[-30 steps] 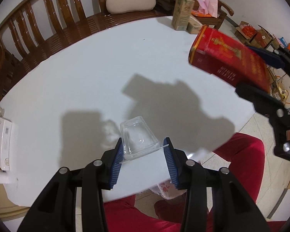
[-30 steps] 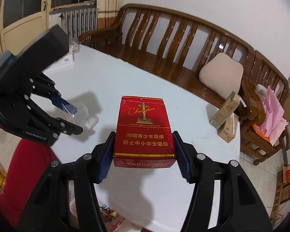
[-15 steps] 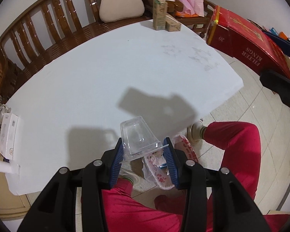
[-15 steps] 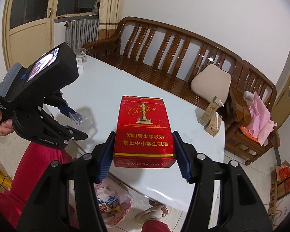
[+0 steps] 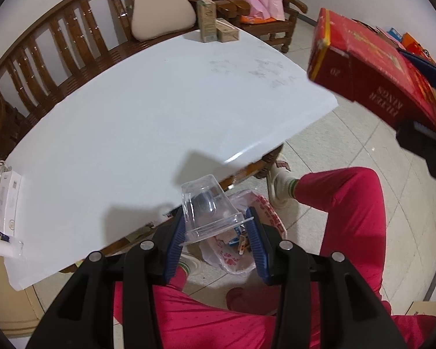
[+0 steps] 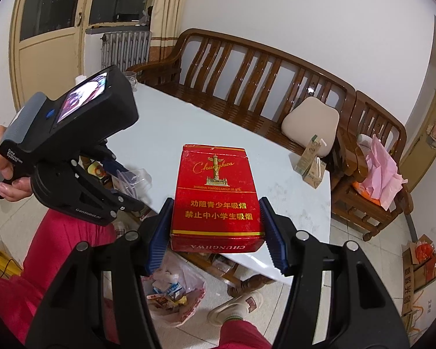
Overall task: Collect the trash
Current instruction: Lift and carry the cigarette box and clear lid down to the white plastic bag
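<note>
My left gripper (image 5: 216, 226) is shut on a clear plastic container (image 5: 209, 206) and holds it past the table's near edge, above an open plastic trash bag (image 5: 241, 250) on the floor. My right gripper (image 6: 216, 232) is shut on a red cigarette carton (image 6: 216, 197), held in the air over the floor and the trash bag (image 6: 174, 293). The carton also shows in the left wrist view (image 5: 372, 72) at the upper right. The left gripper with the container (image 6: 133, 179) shows at the left of the right wrist view.
A white table (image 5: 148, 110) carries two drink cartons (image 5: 215, 24) at its far corner and a white box (image 5: 7, 200) at its left end. A wooden bench (image 6: 261, 87) with a beige cushion (image 6: 309, 122) stands behind. My red-trousered legs (image 5: 348, 212) are beside the bag.
Both grippers have lifted and drawn back off the table toward me. The container now hangs over the trash bag, and the carton has moved out beyond the table's edge.
</note>
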A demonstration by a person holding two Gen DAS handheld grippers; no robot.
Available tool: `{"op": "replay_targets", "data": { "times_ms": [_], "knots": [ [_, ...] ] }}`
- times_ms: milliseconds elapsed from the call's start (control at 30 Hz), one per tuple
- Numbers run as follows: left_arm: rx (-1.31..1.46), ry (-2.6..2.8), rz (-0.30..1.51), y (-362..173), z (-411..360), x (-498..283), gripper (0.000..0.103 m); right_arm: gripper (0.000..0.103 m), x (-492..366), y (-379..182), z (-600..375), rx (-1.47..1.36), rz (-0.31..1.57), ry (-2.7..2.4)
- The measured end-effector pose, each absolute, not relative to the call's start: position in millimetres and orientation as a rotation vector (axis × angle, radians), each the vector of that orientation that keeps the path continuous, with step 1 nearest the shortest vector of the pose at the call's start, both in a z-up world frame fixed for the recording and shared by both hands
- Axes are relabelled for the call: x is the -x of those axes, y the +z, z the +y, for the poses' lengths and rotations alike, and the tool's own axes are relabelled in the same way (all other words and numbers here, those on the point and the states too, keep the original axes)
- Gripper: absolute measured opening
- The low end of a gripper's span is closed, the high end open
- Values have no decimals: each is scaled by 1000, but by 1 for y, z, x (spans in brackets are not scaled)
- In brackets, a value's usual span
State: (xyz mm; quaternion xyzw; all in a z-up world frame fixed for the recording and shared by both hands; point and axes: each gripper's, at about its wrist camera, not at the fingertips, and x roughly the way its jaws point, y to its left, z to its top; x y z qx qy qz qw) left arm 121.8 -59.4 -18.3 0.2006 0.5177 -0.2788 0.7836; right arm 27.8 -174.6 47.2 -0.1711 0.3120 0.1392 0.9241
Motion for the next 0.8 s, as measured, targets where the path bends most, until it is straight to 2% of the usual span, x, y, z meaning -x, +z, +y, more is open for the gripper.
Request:
{"op": "replay_targets", "data": {
  "times_ms": [367,800],
  "knots": [
    [-407,-626,1203,-63,-62,-103,41,57,-2,16,-167,342,692,299],
    [-341,-611,1343,-139,-59,-113,41,57,-7,-47,-166,319,814,296]
  ]
}}
